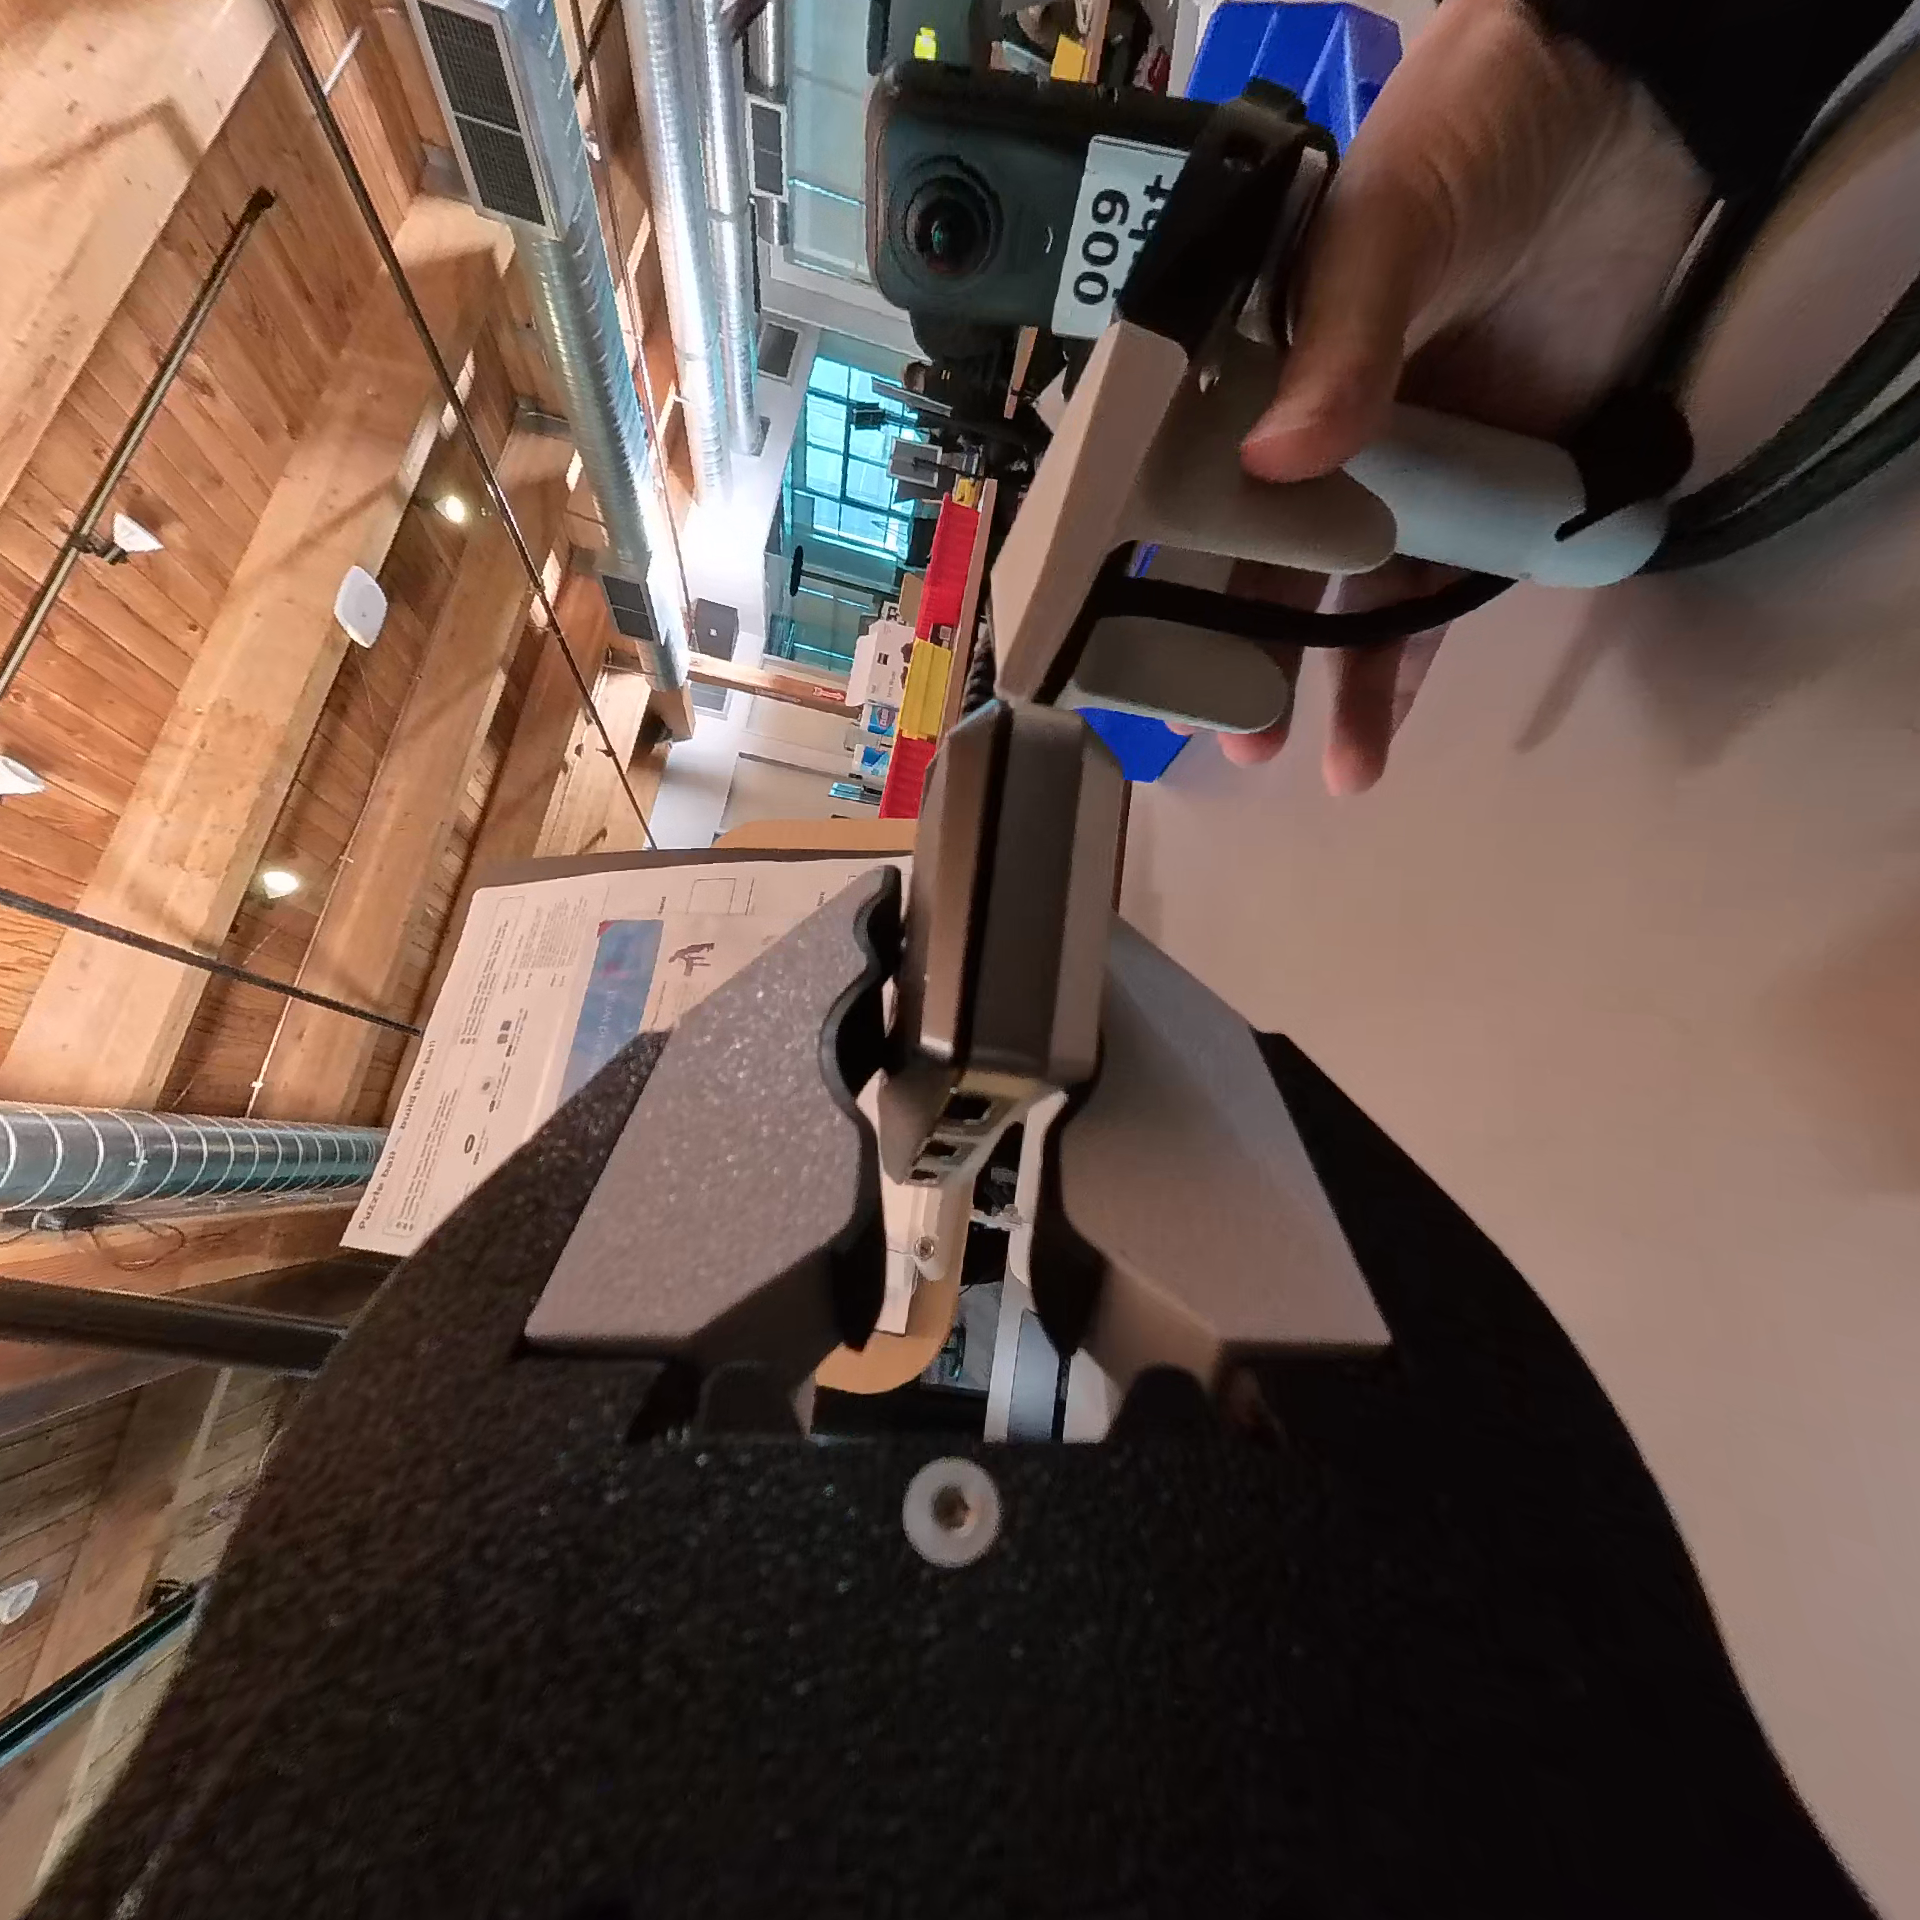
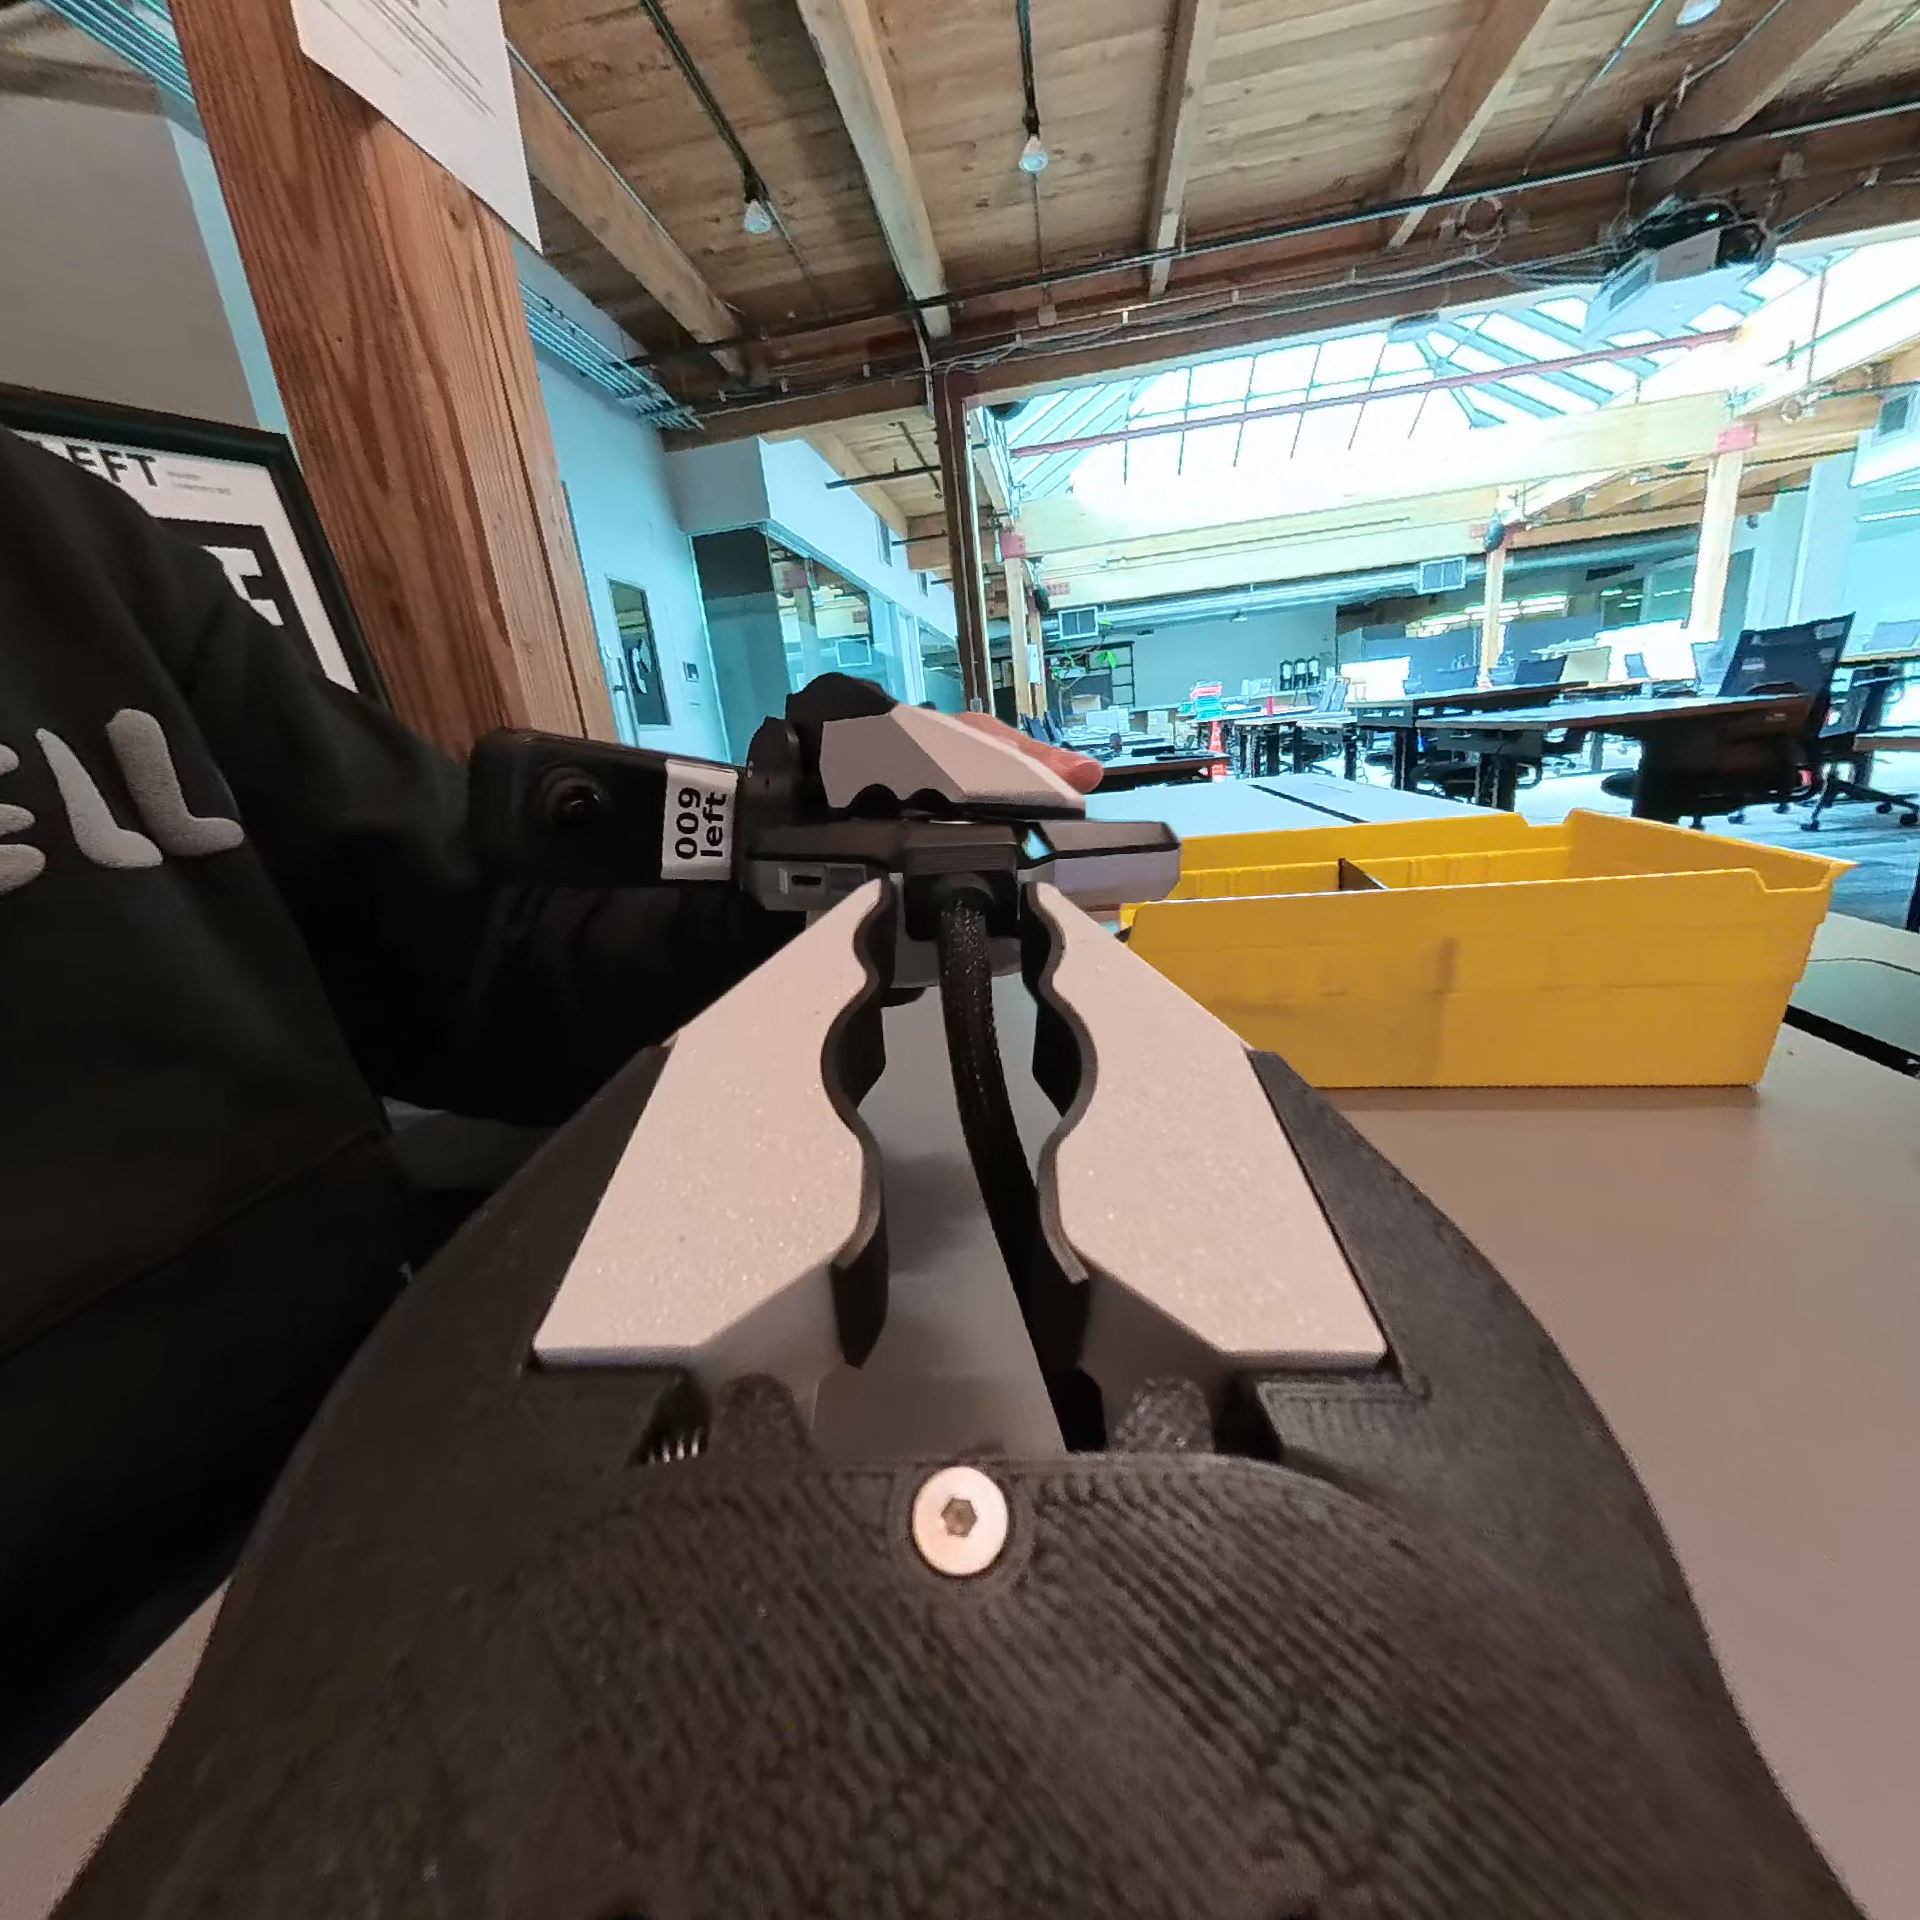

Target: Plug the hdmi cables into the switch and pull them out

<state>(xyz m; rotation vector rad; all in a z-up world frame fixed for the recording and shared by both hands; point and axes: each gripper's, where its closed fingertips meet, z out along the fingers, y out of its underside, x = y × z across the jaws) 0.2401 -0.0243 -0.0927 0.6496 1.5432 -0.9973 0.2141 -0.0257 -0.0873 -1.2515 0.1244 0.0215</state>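
The switch [image 1: 1003,894], a small dark grey box with a row of ports along one narrow edge, is held up off the surface [image 1: 1558,935], clamped between the fingers of the left gripper [image 1: 987,997]. In the left wrist view it stands on edge between those fingers, its ported end toward the camera and its far end reaching to the right gripper [image 1: 1132,592]. In the right wrist view the same switch [image 2: 1101,847] lies flat and level, sticking out of the left gripper [image 2: 935,790] toward the yellow bin [image 2: 1455,977].

A black HDMI plug [image 2: 961,862] sits against the near edge of the switch, and its braided black cable [image 2: 987,1091] curves back down between the fingers of the right gripper [image 2: 956,904]. Those fingers close in on the plug at their tips (whether they truly squeeze it or only flank it cannot be told from here). How far the plug is seated in its port cannot be made out either.

A hand [image 1: 1455,312] holds the right gripper's handle in the left wrist view, with a small camera [image 1: 966,208] mounted on it. A dark sleeve [image 2: 312,935] reaches to the left gripper in the right wrist view. The yellow bin rests on the pale surface [image 2: 1662,1351] to the right, and behind it stretch long desks and black office chairs [image 2: 1787,686] under a timber ceiling.
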